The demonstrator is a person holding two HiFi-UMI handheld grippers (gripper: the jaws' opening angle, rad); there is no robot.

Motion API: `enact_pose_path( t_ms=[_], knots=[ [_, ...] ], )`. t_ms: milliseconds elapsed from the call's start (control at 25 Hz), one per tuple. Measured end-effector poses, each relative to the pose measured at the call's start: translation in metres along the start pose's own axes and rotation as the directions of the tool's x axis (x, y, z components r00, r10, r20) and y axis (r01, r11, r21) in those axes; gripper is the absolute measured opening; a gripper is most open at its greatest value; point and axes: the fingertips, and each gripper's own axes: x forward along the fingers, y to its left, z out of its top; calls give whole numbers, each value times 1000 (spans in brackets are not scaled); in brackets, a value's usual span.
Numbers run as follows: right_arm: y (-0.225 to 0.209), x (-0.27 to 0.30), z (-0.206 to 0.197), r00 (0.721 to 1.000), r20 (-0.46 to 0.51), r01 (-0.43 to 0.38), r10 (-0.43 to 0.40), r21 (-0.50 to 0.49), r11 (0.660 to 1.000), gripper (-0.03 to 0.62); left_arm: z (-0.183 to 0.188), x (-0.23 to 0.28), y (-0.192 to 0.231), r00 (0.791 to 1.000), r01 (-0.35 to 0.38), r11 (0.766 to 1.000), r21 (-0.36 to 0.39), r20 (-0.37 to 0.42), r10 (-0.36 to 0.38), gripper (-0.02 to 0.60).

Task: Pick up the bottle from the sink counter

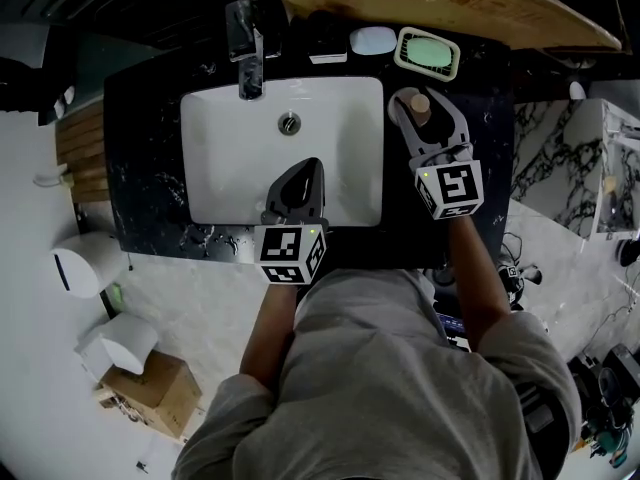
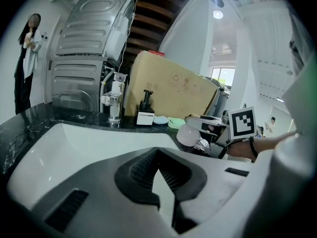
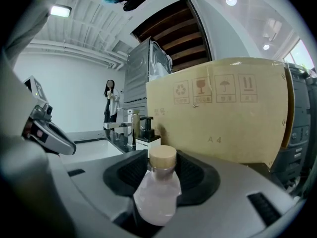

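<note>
Between ribbed tool pads (image 3: 190, 171), rounded frosted bottle (image 3: 154, 195)

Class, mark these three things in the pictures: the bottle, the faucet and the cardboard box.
bottle (image 3: 156, 197), right gripper view, on its pale body below the cap.
faucet (image 1: 250, 68), head view, on its spout over the basin.
cardboard box (image 3: 223, 118), right gripper view, on its printed front face.
</note>
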Motion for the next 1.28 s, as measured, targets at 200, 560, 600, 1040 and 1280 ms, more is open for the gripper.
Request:
enact_pose_path(
  t_ms=[200,560,600,1040,1280],
  knots=[
    [2,7,0,1000,-14,4,-5,-17,1000,172,0,-4,6,1000,-13,1000,-11,6,13,14],
    [-1,12,0,999,-25,20,-21,-23,1000,178,2,-6,9,1000,-11,1000,-16,16,12,12],
    [-1,12,0,999,-26,23,-23,-28,999,178,3,-6,9,1000,-10,1000,-15,18,10,14],
    [-6,14,0,998,-28,58,-59,-48,997,157,7,-11,11,999,-15,1000,-16,36,15,14],
    [-3,13,1,998,-35,50,-53,-71,996,129,7,-14,6,999,-7,1000,-18,42,8,12]
  ],
)
